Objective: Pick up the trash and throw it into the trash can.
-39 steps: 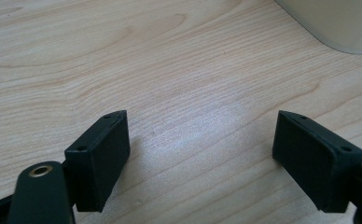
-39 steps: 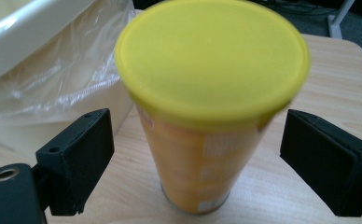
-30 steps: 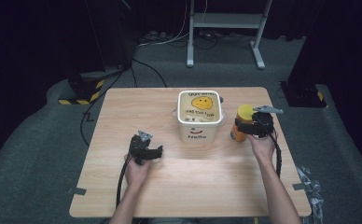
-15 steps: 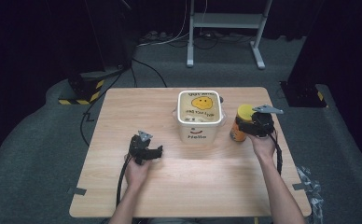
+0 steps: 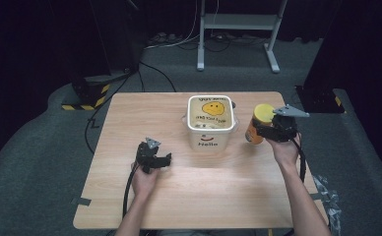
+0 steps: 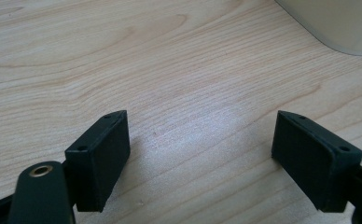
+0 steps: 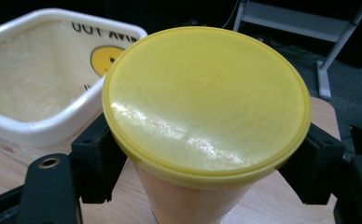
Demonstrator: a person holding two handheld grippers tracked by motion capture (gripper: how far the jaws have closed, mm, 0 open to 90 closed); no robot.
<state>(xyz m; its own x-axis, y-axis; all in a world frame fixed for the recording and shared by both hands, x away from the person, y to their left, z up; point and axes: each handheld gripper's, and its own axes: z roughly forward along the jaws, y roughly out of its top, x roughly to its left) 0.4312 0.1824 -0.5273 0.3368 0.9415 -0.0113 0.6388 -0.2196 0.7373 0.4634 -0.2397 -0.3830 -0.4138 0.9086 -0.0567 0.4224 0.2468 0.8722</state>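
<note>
Orange-bodied, yellow-lidded, the can (image 5: 258, 125) stands upright just right of the white tub (image 5: 210, 120) in the high view, clenched in the right tool (image 5: 272, 131); the tub's open mouth lies directly to the can's left, so I judge the coming move a short carry that way. The left tool (image 5: 154, 158) rests lower left of the tub, farther from the can.

Left gripper view: the left tool (image 6: 202, 154) is released, bare bench (image 6: 123, 60) between its jaws.

Right gripper view: the right tool (image 7: 207, 163), whose jaws have just been closing, grips the can (image 7: 202, 112) under its lid (long axis vertical), tub (image 7: 39, 74) just beyond.
</note>
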